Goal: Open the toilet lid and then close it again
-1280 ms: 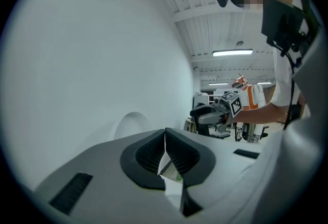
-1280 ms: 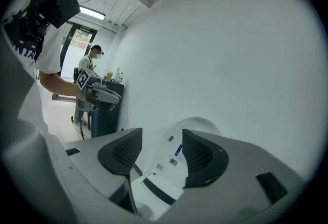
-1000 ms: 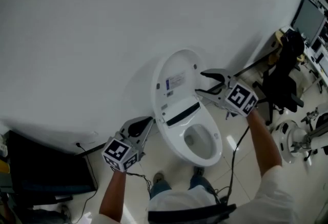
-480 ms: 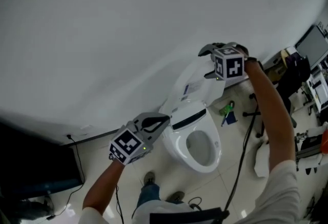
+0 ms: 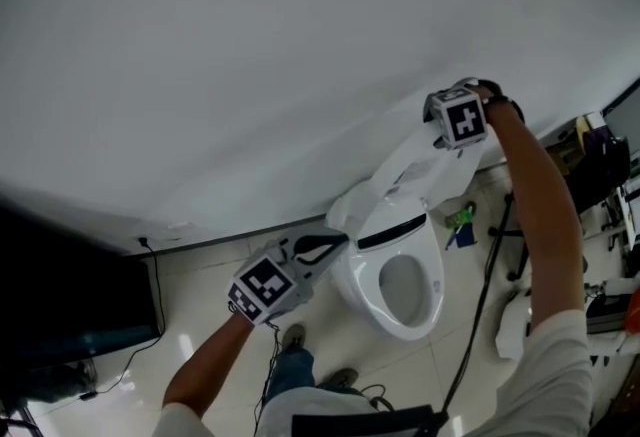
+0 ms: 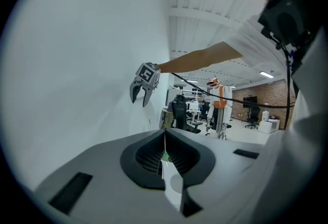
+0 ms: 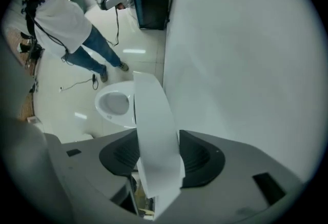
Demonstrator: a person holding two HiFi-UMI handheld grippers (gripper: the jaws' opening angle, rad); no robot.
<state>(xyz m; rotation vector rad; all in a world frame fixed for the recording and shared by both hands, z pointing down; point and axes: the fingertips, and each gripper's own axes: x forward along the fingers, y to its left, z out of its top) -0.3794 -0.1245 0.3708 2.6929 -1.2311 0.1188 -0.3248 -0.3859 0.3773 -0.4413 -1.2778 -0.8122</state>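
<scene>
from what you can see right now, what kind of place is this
Probably a lab or open office, not a real bathroom: the toilet stands against a bare wall, with office chairs and a brick wall beyond.

Wall (image 5: 250,55) close behind raised lid (image 5: 412,168); floor (image 5: 190,285) left of bowl (image 5: 405,287) open.

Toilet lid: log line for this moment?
toilet lid: raised | right gripper: jaws just closed further, gripping lid's upper edge | left gripper: shut, empty, beside toilet bowl
</scene>
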